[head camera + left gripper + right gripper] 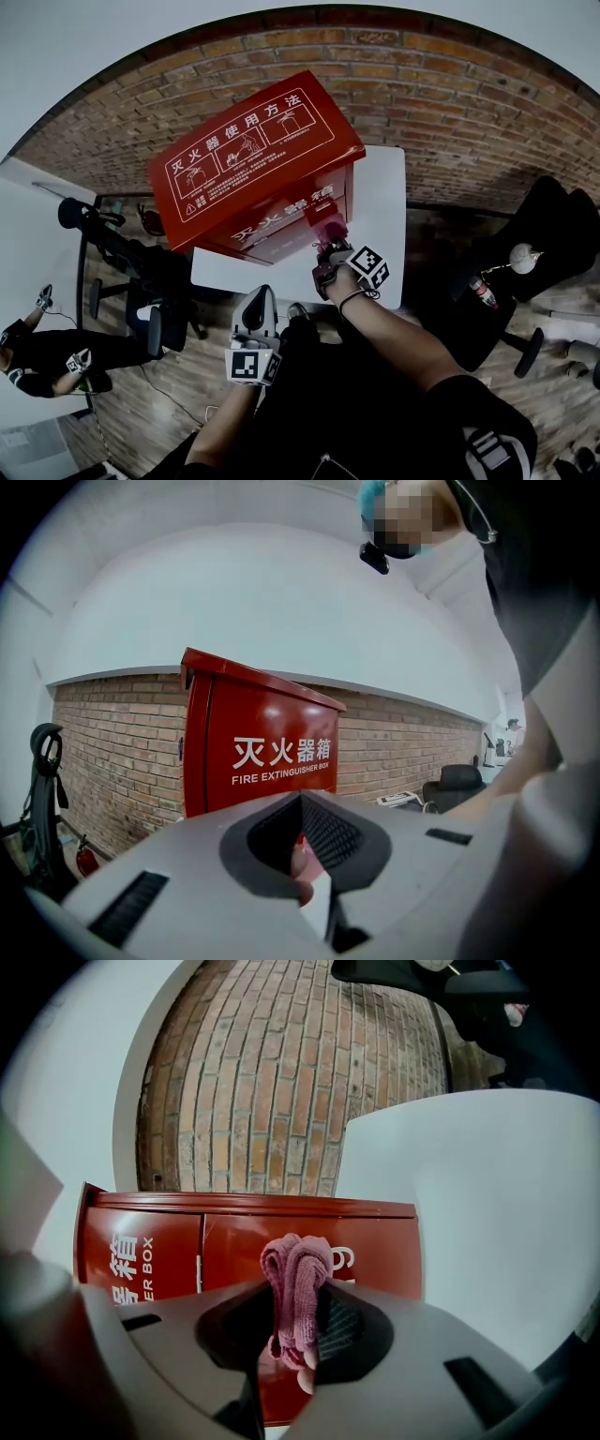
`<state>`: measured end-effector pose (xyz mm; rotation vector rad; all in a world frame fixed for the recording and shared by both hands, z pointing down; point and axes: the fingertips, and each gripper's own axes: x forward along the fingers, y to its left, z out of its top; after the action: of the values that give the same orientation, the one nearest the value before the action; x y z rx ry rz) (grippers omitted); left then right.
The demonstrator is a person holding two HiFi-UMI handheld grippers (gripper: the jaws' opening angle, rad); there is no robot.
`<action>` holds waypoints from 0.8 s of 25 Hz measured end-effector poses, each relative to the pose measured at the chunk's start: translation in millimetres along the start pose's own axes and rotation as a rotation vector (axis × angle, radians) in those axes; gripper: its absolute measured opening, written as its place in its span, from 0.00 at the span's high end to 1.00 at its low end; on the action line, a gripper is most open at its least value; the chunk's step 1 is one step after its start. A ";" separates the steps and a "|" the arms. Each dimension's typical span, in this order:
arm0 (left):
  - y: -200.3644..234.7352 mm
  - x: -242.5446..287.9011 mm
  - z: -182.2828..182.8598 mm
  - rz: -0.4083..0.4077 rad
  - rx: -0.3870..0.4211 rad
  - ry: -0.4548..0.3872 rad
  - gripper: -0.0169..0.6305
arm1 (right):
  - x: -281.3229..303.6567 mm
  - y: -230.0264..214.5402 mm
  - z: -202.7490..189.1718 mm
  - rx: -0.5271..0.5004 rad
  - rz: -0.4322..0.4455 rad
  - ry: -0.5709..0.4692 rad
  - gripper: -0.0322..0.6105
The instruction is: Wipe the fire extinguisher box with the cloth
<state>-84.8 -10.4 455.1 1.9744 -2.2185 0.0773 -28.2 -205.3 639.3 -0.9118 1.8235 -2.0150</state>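
The red fire extinguisher box (pixel 253 169) stands against the brick wall, with white instruction print on its top and "FIRE EXTINGUISHER BOX" on its front. My right gripper (pixel 330 246) is at the lower right corner of the box front, shut on a bunched pink cloth (pixel 334 228). In the right gripper view the cloth (pixel 295 1288) sticks up out of the gripper (pixel 295 1312), close to the box front (pixel 234 1241). My left gripper (pixel 255 309) hangs lower and nearer to me, apart from the box. In its own view the box (pixel 262 752) stands ahead, and the gripper (pixel 300 803) is shut on nothing.
A white table (pixel 380 216) stands beside and behind the box on its right. A black office chair (pixel 553 244) and a bottle (pixel 483 292) are at the right. Black equipment and chairs (pixel 122 253) are at the left, on a wooden floor. A small red extinguisher (pixel 84 860) stands by the wall.
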 end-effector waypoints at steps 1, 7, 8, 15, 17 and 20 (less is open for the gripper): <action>-0.3 0.6 0.0 -0.002 -0.001 -0.001 0.93 | -1.3 4.5 -0.6 0.006 0.002 0.000 0.79; -2.6 5.9 6.3 -0.027 -0.008 -0.046 0.93 | -6.6 25.1 -0.4 0.015 0.010 -0.006 0.79; -2.9 7.0 9.0 -0.031 -0.014 -0.059 0.93 | -7.7 28.9 -0.3 0.017 0.012 -0.006 0.79; 4.4 9.5 1.7 -0.016 0.003 0.001 0.93 | -14.3 56.5 0.1 0.014 0.033 0.003 0.79; 5.0 10.7 1.3 -0.019 0.002 -0.001 0.93 | -16.0 63.3 0.1 0.014 0.038 0.009 0.79; 5.6 10.9 -2.1 -0.018 -0.002 0.014 0.93 | -18.7 75.4 0.3 0.005 0.052 0.014 0.79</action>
<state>-91.4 -20.1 459.4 1.9860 -2.1909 0.0866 -29.3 -207.1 561.7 -0.8421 1.8290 -1.9984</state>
